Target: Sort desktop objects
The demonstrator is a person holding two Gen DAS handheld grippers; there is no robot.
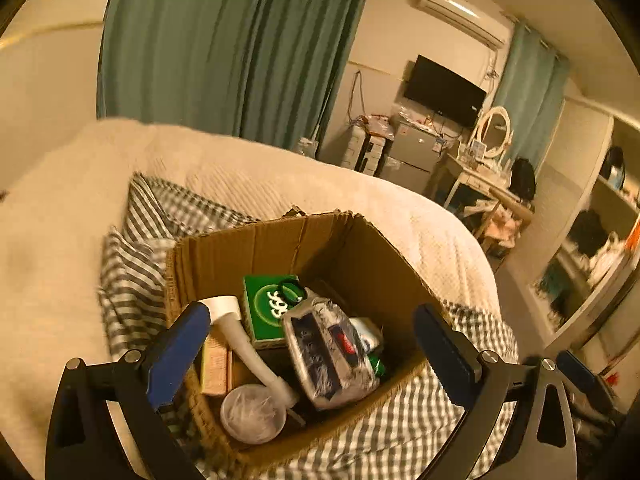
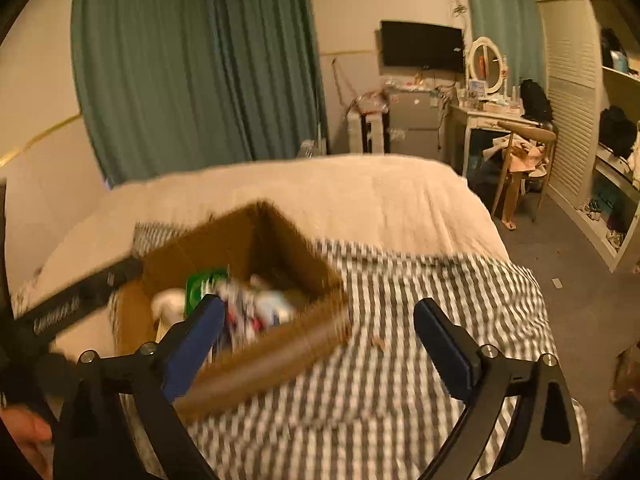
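An open cardboard box sits on a checked cloth on a bed. Inside lie a green packet, a white curved tube, a shiny plastic-wrapped pack, a round clear lid and a tan carton. My left gripper hangs open over the box, its blue pads wide apart with nothing between them. In the right wrist view the same box is blurred at lower left. My right gripper is open above the box's near right corner and holds nothing.
A cream blanket covers the bed beyond the cloth. The left gripper's black body crosses the right view's left side, with a hand below it. Green curtains, a dressing table, a chair and shelves stand behind.
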